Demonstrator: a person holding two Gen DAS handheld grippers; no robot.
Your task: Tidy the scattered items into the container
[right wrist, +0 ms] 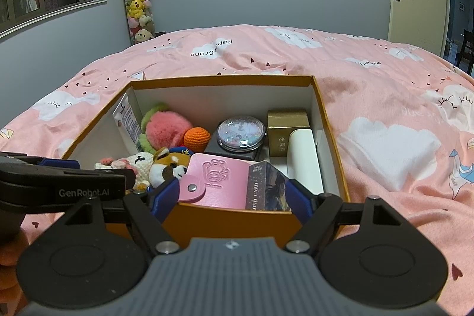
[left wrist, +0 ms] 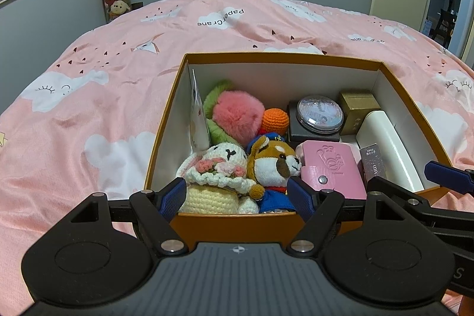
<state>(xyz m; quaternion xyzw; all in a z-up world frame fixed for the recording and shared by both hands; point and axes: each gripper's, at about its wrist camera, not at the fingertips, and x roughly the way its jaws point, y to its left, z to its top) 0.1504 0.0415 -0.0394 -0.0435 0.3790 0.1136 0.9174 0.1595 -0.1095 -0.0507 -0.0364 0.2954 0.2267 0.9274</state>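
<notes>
The orange box (left wrist: 266, 219) sits on the bed's pink cover (left wrist: 89, 114), and every listed item lies inside it. At the box's left wall leans a white sachet (left wrist: 198, 114). Right of it sit the pink pompom (left wrist: 237, 114) and orange ball (left wrist: 275, 120), with the crochet bunny (left wrist: 216, 168) and plush dog (left wrist: 275, 165) at the near wall. Toward the right wall lie the pink wallet (left wrist: 331, 171), round mirror (left wrist: 320, 111), gold box (left wrist: 360, 108) and white case (left wrist: 388, 144). The left claw (left wrist: 237, 199) stands wide at the near wall, empty. The right claw (right wrist: 234, 197) stands wide, empty, over the same wall.
</notes>
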